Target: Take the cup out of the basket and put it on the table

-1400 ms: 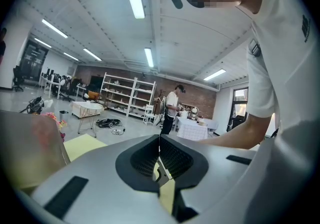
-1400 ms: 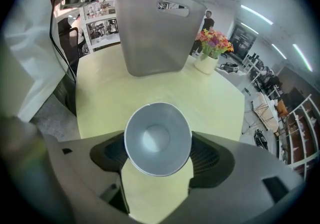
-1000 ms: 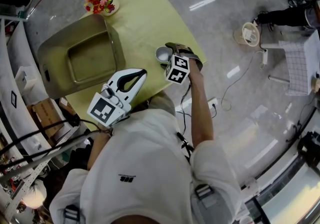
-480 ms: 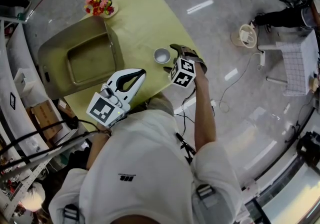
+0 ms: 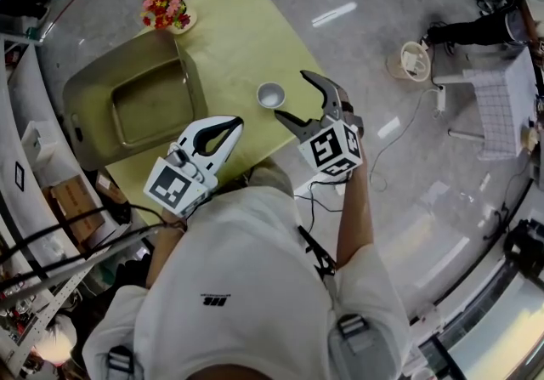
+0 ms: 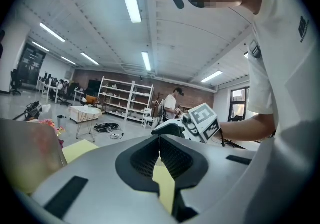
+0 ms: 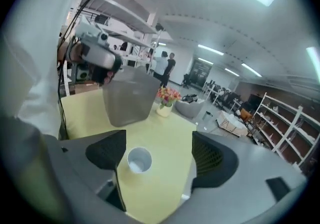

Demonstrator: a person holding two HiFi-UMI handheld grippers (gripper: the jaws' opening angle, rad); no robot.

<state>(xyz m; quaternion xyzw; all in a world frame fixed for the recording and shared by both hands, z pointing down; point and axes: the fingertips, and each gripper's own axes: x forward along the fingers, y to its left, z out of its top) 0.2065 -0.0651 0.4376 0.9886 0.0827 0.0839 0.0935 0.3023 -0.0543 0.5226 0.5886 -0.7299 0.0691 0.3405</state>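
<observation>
A small white cup (image 5: 272,95) stands upright on the yellow-green table (image 5: 246,21), apart from the basket. In the right gripper view the cup (image 7: 139,160) shows below and ahead of the left jaw, untouched. My right gripper (image 5: 291,95) hangs just right of the cup, raised over the table's edge, with its jaws wide open and empty. The olive-grey basket (image 5: 136,98) sits at the table's left and looks empty. My left gripper (image 5: 236,122) is shut, held near the table's front edge below the basket, with nothing between its jaws.
A pot of red and pink flowers (image 5: 166,2) stands at the table's far corner beyond the basket. Grey polished floor surrounds the table, with cables (image 5: 399,144) on it at the right. Shelving and people stand far off in the room.
My right gripper has drawn back and up from the cup toward the person, jaws spread. The cup stays standing on the table. The left gripper has barely moved.
</observation>
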